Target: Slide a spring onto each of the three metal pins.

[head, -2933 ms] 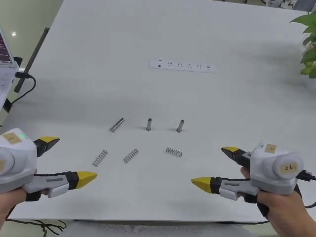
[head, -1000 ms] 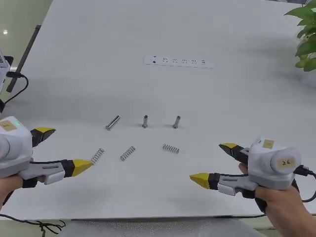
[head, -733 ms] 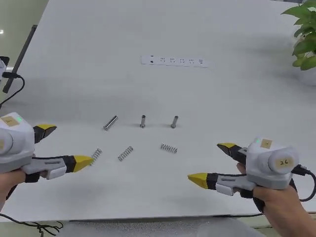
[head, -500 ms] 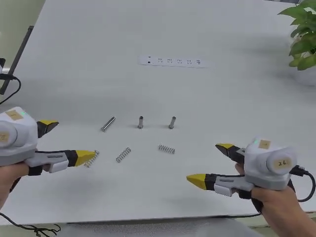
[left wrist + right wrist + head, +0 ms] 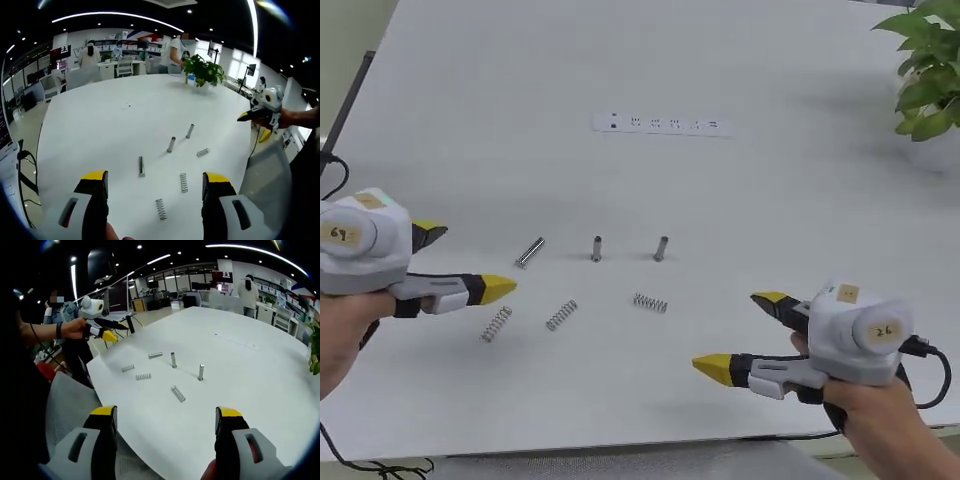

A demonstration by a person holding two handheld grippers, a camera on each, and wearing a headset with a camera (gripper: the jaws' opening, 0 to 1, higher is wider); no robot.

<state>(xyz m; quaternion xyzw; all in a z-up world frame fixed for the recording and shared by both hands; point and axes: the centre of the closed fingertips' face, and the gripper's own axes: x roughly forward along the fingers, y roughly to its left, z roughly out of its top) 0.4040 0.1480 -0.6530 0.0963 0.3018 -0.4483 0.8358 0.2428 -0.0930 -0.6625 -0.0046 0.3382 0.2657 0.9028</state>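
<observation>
Sitting mid-table in a row: left pin (image 5: 529,252) on its side, middle pin (image 5: 597,249) and right pin (image 5: 661,249) upright, each apart from the next. Three springs lie flat in a second row just nearer the person, apart from the pins and from each other: left spring (image 5: 497,323), middle spring (image 5: 561,314), right spring (image 5: 650,303).

Left gripper (image 5: 465,262) hovers just left of the lying pin, above the left spring, jaws spread wide with nothing between them. Right gripper (image 5: 740,334) hangs to the right of the right spring, close to the table's near edge, jaws also wide and holding nothing.

Table (image 5: 770,200) is open white surface all round the parts, with room on both sides and behind. Power strip (image 5: 662,125) lies well beyond the pins. Plant (image 5: 920,70) sits at the far right. Cable (image 5: 332,170) runs by the left edge.
</observation>
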